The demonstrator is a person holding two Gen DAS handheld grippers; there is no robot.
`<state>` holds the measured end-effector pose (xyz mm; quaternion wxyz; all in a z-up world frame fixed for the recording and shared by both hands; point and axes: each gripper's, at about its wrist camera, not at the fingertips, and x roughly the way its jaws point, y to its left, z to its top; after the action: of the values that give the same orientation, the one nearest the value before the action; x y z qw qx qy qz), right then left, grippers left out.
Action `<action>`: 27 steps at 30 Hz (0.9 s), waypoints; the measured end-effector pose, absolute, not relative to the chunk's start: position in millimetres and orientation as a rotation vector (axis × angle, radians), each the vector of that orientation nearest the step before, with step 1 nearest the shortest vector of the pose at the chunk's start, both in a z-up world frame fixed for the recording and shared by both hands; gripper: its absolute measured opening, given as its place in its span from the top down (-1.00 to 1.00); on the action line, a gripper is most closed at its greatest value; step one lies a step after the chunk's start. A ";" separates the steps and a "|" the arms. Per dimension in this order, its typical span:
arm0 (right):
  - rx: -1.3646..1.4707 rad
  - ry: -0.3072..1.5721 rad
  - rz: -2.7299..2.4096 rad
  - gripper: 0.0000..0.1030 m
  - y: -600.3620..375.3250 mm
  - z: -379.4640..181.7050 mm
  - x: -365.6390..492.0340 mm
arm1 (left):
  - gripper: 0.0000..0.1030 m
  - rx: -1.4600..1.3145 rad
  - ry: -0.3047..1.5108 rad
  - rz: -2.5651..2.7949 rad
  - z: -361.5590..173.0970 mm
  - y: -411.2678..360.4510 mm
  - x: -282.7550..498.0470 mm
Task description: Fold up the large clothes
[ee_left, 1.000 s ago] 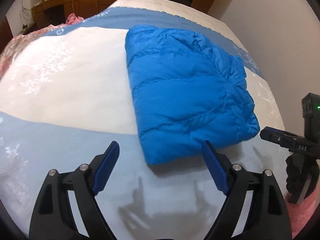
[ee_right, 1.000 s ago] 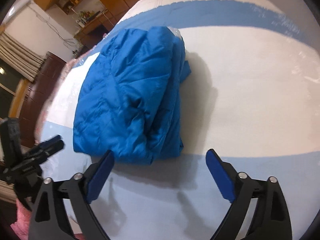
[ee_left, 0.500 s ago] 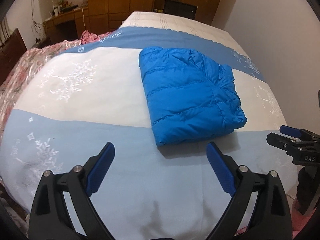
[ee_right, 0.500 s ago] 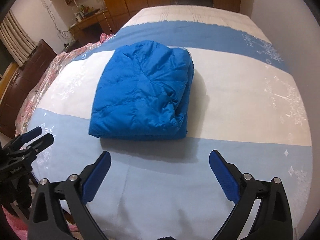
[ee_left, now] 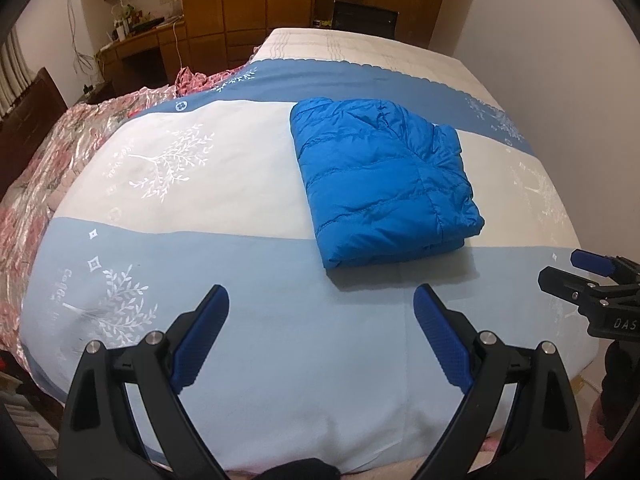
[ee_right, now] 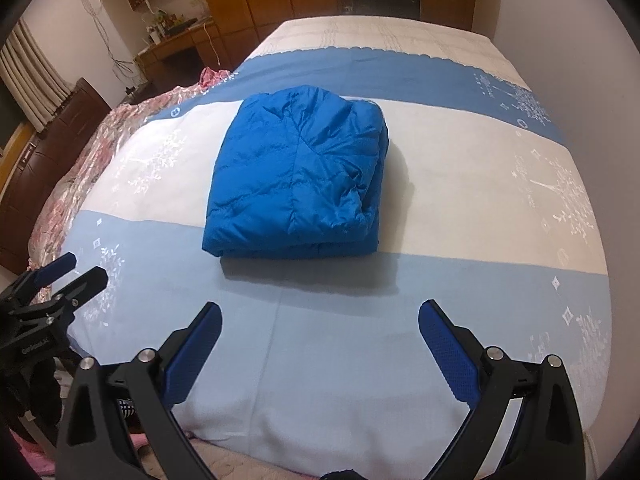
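Observation:
A blue quilted puffer jacket (ee_left: 380, 176) lies folded into a thick rectangle on the bed (ee_left: 240, 360); it also shows in the right wrist view (ee_right: 296, 176). My left gripper (ee_left: 320, 300) is open and empty, held above the bed's near edge, well short of the jacket. My right gripper (ee_right: 320, 316) is open and empty, likewise back from the jacket. The right gripper shows at the right edge of the left wrist view (ee_left: 588, 276), and the left gripper at the left edge of the right wrist view (ee_right: 60, 276).
The bed has a blue and white quilt with tree prints. A pink floral blanket (ee_left: 36, 176) hangs on the bed's left side. A wooden desk (ee_left: 140, 44) and wardrobes (ee_left: 248, 0) stand beyond. A white wall (ee_left: 560, 60) runs along the right.
Both grippers have drawn back and up from the jacket toward the foot of the bed. The jacket now looks smaller and farther away. Both stay open.

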<state>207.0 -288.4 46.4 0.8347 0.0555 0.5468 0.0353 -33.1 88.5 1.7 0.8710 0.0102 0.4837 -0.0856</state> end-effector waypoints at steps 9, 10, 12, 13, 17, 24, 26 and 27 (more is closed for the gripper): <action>0.122 1.175 0.048 -0.92 -285.9 47.0 196.4 | -0.80 0.043 1.018 -0.181 2.3 87.1 -42.0; 0.122 1.177 0.049 -0.92 -285.4 46.6 195.6 | -0.80 0.042 1.019 -0.180 2.2 87.7 -42.0; 0.122 1.178 0.050 -0.92 -284.8 46.2 194.4 | -0.80 0.043 1.021 -0.179 2.0 87.4 -42.3; 0.124 1.178 0.050 -0.92 -284.8 46.2 194.0 | -0.80 0.043 1.021 -0.181 2.1 87.4 -42.4; 0.124 1.178 0.050 -0.92 -285.3 46.5 193.7 | -0.80 0.047 1.022 -0.187 2.2 85.3 -44.0; 0.121 1.177 0.055 -0.92 -284.7 47.2 192.7 | -0.80 0.047 1.021 -0.188 2.1 86.1 -44.0; 0.120 1.176 0.056 -0.92 -284.2 47.1 192.4 | -0.80 0.047 1.019 -0.187 2.3 85.6 -45.1; 0.119 1.176 0.056 -0.92 -283.9 47.0 192.4 | -0.80 0.048 1.019 -0.186 2.3 85.3 -45.2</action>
<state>192.4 -283.9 47.0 0.8299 0.0561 0.5544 0.0266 -45.2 85.3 2.3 0.8686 0.0228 0.4869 -0.0890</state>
